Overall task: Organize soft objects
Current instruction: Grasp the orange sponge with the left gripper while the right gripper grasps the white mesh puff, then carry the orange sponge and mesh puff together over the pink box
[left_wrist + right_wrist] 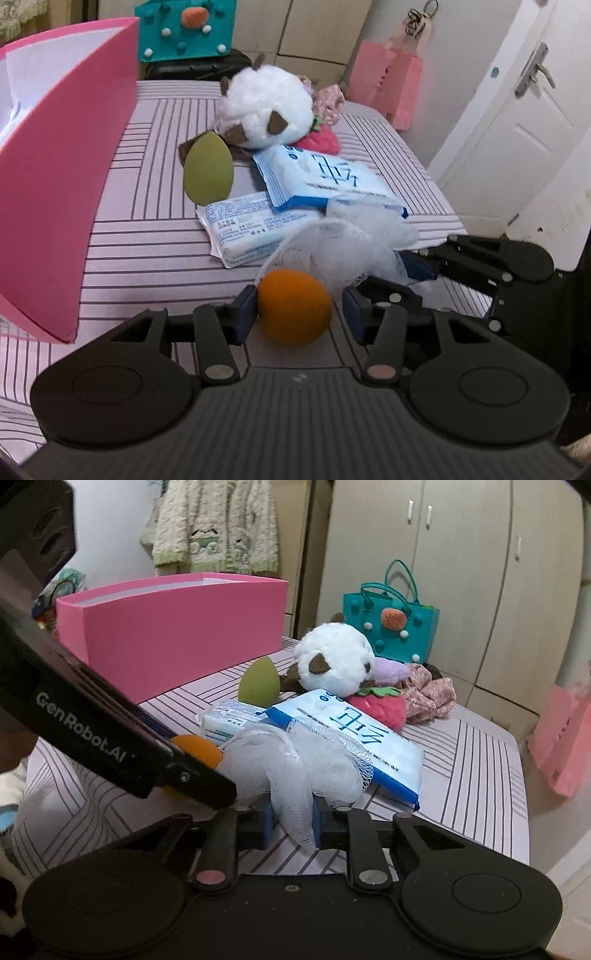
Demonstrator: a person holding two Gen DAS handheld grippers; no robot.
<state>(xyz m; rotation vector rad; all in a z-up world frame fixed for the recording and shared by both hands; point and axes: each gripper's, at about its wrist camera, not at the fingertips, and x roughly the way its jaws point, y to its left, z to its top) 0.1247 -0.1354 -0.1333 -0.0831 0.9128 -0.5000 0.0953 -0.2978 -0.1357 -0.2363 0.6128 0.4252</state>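
The left tongs [299, 308] straddle an orange sponge ball [293, 306] lying on the striped bed sheet [147, 251]. The left pad touches the ball's side, while a clear gap separates the right pad from it, so the ball is between the jaws but not clamped.

The right tongs [291, 821] are closed on the lower folds of a white mesh bath pouf [303, 768], both blue pads pressing into the netting. The pouf lies just beside the orange ball and leans against a blue-and-white tissue pack [354, 738], which carries large blue characters I cannot read. That pack lies across a second, paler pack [243, 229] covered in small print too fine to make out.

Behind them sit a green egg-shaped sponge [208, 168], a white plush animal with brown patches [264, 105], a red strawberry-shaped piece [376, 705] and a floral fabric item [432, 692].

A pink open box [177, 631] stands on the bed at the far left.

In the right wrist view, the arm of the left tongs reads "GenRobot.AI" in white.
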